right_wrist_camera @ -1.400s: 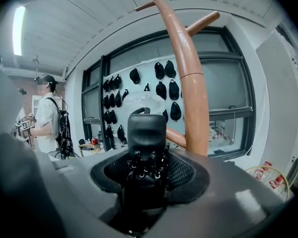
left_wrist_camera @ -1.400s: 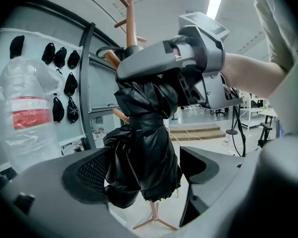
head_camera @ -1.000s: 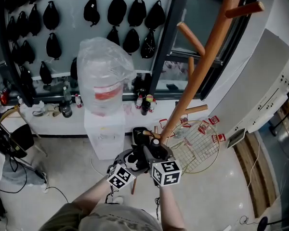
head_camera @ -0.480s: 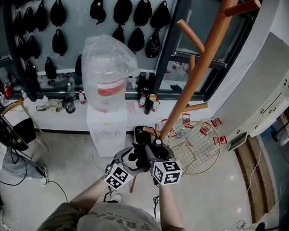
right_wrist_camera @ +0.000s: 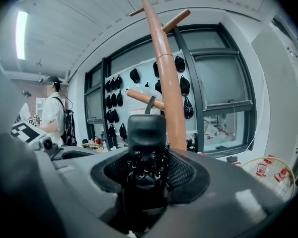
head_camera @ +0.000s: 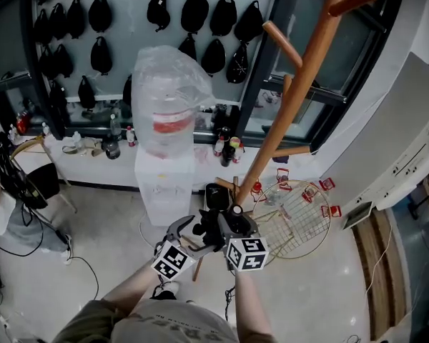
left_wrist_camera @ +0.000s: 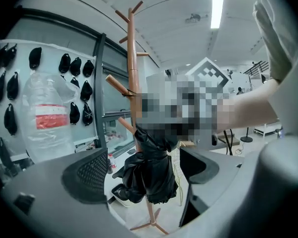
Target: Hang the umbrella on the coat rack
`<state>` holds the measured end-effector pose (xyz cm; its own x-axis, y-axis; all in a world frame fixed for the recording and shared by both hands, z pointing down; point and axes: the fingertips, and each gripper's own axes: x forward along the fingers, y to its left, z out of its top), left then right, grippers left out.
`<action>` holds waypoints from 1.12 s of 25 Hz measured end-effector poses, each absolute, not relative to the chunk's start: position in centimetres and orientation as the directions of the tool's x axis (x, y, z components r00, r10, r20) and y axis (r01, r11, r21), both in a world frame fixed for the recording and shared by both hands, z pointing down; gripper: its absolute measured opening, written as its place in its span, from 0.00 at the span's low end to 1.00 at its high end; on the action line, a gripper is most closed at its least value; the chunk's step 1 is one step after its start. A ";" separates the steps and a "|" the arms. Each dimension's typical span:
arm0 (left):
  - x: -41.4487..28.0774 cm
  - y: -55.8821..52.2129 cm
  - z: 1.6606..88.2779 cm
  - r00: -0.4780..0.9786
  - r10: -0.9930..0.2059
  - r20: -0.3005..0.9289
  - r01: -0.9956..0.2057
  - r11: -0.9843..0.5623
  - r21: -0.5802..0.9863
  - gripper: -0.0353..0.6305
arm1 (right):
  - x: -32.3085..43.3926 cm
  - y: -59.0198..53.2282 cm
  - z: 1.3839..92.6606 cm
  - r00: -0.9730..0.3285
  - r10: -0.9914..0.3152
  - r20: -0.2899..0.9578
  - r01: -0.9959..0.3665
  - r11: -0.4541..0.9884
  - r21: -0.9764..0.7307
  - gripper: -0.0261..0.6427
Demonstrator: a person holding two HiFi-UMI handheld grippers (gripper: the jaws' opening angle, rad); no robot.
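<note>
The folded black umbrella (head_camera: pixel 216 197) hangs upright in my right gripper (head_camera: pixel 225 219), just in front of the orange-brown wooden coat rack (head_camera: pixel 293 95). In the right gripper view the jaws are shut on the umbrella (right_wrist_camera: pixel 146 133) below its handle, and its strap loop (right_wrist_camera: pixel 150 104) rises near a peg (right_wrist_camera: pixel 144 97); whether they touch I cannot tell. My left gripper (head_camera: pixel 181 229) stands open a little to the left, nothing between its pads. The left gripper view shows the bunched fabric of the umbrella (left_wrist_camera: pixel 151 175) beyond the wide jaws, before the rack's pole (left_wrist_camera: pixel 131 83).
A white water dispenser with a plastic-wrapped bottle (head_camera: pixel 168 120) stands left of the rack. A round gold wire basket (head_camera: pixel 293 216) lies on the floor to its right. Black bags (head_camera: pixel 200 9) hang on the wall behind. A person (right_wrist_camera: pixel 52 113) stands far left in the right gripper view.
My left gripper has drawn back to the left, away from the umbrella, with its jaws apart. The right gripper has sunk slightly, still holding the umbrella.
</note>
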<state>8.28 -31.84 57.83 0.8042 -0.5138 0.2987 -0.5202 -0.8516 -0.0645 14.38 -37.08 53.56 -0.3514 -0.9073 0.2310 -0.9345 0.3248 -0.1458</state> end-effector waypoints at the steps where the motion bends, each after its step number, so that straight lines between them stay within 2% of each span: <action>1: 8.2 -31.7 57.6 0.802 -0.521 0.293 -0.527 -0.847 -0.065 0.71 | 14.4 -37.0 53.7 -0.355 -0.907 0.228 -0.933 0.329 -0.146 0.33; 15: 6.2 -29.4 55.7 0.735 -0.629 0.253 -0.641 -0.767 -0.043 0.71 | 15.0 -36.9 57.1 -0.381 -0.903 0.198 -0.921 0.353 -0.162 0.33; 28: 6.4 -28.4 56.3 0.717 -0.644 0.266 -0.660 -0.750 -0.038 0.71 | 15.1 -37.5 58.0 -0.383 -0.898 0.218 -0.920 0.349 -0.180 0.34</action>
